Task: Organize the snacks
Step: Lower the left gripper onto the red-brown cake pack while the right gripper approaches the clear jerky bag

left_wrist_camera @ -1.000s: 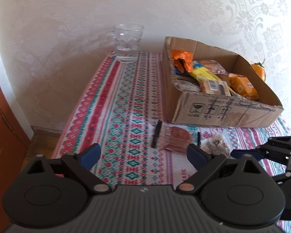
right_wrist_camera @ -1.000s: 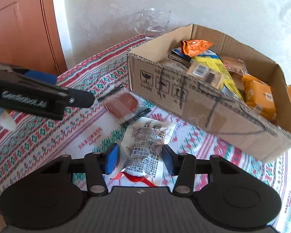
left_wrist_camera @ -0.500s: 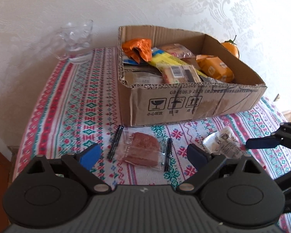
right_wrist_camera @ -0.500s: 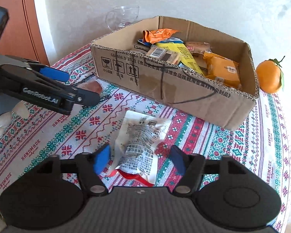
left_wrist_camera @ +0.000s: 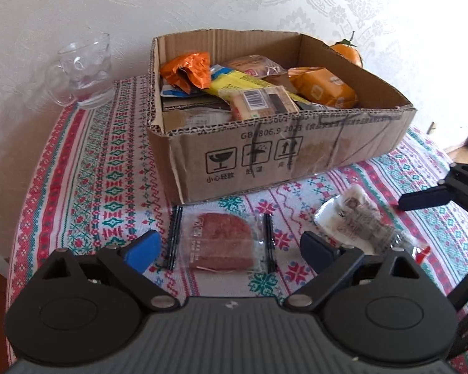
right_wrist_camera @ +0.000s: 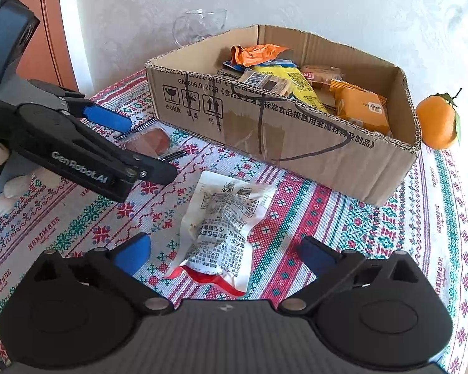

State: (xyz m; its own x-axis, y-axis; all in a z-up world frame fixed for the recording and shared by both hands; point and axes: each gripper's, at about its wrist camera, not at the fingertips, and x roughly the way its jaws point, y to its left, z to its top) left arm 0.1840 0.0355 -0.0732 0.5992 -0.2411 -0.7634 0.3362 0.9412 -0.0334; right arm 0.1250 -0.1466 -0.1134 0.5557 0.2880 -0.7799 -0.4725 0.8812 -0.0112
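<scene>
Your right claw (right_wrist_camera: pixel 221 254) has released the white snack pouch (right_wrist_camera: pixel 224 227) and is spreading; your left claw (left_wrist_camera: pixel 231 246) narrows around the cake packet (left_wrist_camera: pixel 221 237), not yet pinching.

Open patterned tablecloth (right_wrist_camera: pixel 343 227) lies in front of the cardboard box (right_wrist_camera: pixel 296 143), whose tall front wall blocks a low, level approach.

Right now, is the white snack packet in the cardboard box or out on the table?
Out. The white snack packet lies flat on the tablecloth in front of the cardboard box.
</scene>
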